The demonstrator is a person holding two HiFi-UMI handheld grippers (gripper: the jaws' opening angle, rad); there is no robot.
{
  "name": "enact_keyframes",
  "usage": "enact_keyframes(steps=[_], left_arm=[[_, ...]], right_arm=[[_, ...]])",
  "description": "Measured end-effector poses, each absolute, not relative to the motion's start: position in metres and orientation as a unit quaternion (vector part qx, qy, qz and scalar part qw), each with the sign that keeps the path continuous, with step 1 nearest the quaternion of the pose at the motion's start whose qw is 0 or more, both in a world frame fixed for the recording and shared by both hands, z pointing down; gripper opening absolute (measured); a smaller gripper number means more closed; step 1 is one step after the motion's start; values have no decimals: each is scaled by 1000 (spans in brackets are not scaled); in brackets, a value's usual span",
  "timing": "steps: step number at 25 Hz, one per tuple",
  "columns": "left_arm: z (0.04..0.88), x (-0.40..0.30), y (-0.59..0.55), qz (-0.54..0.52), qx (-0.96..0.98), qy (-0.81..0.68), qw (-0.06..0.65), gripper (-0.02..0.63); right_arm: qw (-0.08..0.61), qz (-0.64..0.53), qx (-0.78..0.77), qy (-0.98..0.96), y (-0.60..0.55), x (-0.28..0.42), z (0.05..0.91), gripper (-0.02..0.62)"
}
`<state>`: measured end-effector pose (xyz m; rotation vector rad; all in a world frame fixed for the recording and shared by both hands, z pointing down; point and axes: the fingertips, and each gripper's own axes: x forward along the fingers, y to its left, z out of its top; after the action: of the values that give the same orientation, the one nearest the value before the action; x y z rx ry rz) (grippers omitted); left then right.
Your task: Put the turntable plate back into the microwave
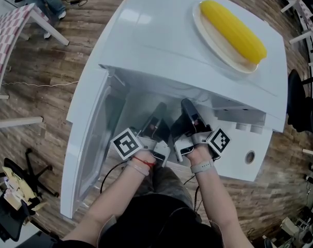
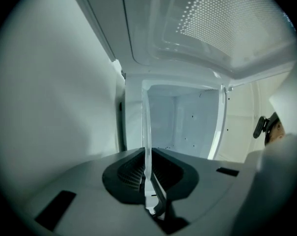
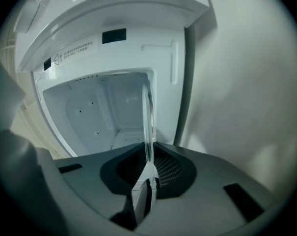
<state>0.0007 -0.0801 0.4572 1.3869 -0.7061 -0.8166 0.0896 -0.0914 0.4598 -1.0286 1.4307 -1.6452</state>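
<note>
Over wooden flooring [image 1: 53, 66], left gripper [image 2: 148, 181] and right gripper [image 3: 148, 173] each pinch the turntable plate [image 2: 146, 132] by its rim, apparently to level it inside the microwave [image 1: 161, 40].

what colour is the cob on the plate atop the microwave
Bright yellow, a corn cob; the head view shows it best.

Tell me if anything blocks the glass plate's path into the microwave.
Nothing visible does. The left gripper and right gripper are both clamped on the turntable plate, held edge-on facing the open cavity. The door is swung aside to the left, and the cavity floor that shows is bare.
</note>
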Motion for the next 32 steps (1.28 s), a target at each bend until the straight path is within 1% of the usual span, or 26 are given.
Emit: enact_keyframes(steps=[9, 17, 32], left_arm=[[459, -10, -96, -375, 597, -323, 632, 43], [459, -8, -98, -380, 598, -318, 630, 43], [464, -3, -68, -352, 611, -323, 631, 43]], right_arm=[[363, -644, -377, 559, -80, 84, 459, 51], [342, -651, -383, 559, -82, 77, 463, 49], [357, -634, -377, 574, -77, 82, 463, 50]])
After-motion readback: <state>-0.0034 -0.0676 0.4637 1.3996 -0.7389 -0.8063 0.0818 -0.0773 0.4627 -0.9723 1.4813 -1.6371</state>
